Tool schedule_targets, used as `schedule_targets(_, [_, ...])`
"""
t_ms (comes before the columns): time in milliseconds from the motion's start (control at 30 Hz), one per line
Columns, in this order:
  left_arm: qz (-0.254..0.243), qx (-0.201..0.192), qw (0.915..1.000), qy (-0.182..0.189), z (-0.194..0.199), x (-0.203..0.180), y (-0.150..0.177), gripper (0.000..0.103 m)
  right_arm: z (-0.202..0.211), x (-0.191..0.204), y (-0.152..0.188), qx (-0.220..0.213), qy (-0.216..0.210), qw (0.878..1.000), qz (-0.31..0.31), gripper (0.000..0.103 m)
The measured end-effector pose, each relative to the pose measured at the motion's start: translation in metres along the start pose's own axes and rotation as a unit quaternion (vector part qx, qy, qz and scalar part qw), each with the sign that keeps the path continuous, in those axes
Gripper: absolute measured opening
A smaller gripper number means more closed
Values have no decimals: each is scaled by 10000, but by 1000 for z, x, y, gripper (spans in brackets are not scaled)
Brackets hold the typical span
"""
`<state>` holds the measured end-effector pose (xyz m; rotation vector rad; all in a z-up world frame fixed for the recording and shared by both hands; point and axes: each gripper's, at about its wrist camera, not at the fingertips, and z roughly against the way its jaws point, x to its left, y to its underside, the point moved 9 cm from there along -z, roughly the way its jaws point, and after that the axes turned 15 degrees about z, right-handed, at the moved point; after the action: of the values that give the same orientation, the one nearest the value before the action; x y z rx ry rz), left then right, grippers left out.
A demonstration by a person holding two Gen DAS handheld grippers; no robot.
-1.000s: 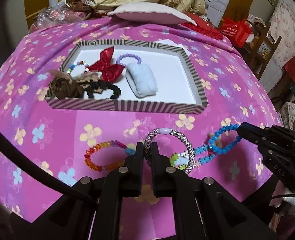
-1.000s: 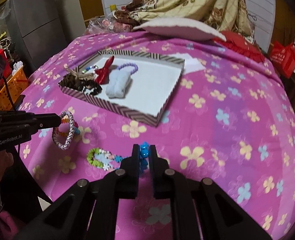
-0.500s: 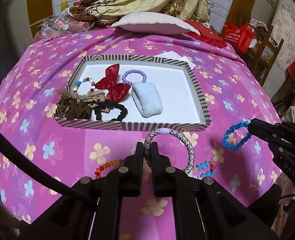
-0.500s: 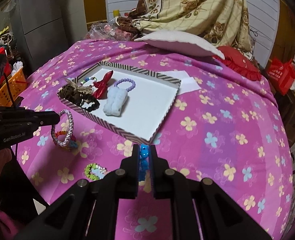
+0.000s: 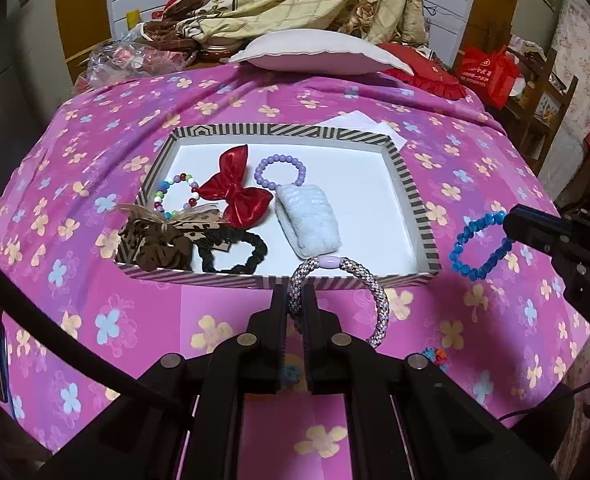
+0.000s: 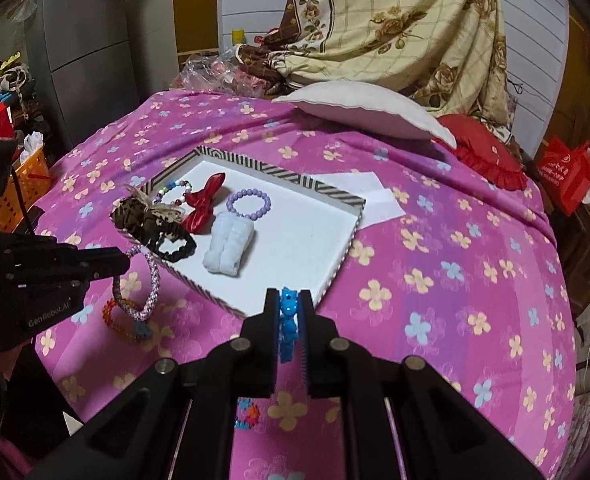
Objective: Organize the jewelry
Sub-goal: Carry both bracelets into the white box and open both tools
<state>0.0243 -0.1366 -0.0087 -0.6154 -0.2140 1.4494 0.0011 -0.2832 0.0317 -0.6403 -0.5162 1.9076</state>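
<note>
Left gripper: jaws closed on the woven bracelet, pinched at its left side; the loop hangs free to the right of the fingers, lilac bead uppermost. Right gripper: jaws closed on the blue bracelet, seen edge-on between the pads. In the left view the blue loop dangles off the right fingertips, clear of the cloth.

Both loops are off the bed and short of the tray. The woven bracelet sits just at the near striped wall, its top overlapping the rim in view; height above the rim cannot be told. The blue bracelet is outside the tray's right wall, near the front right corner.

Tray contents, left side: brown scrunchie, black scrunchie, red bow, mixed bead bracelet, lilac bracelet, white fluffy band. The right half of the floor is bare white.

Judgement: the drop zone lies ahead of the left jaws and ahead-left of the right jaws. The left is nearer; it needs to clear the near wall and pass right of the white band. An orange bead bracelet remains on the bedspread.
</note>
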Motion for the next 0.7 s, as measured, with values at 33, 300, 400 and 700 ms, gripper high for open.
schedule_targets(33, [6, 4, 10000, -9, -1, 1, -1, 13, -2, -1, -2, 4, -6, 10000, 0, 9])
schedule_targets(300, [111, 44, 9999, -93, -13, 11, -12, 13, -29, -3, -14, 142, -95, 9999, 7, 9])
schedule_targets(400, [232, 65, 9997, -102, -19, 19, -20, 13, -43, -4, -19, 222, -95, 9997, 31, 9])
schedule_targets(700, [537, 271, 9980, -172, -48, 35, -38, 13, -100, -8, -35, 498, -250, 9984, 5, 9])
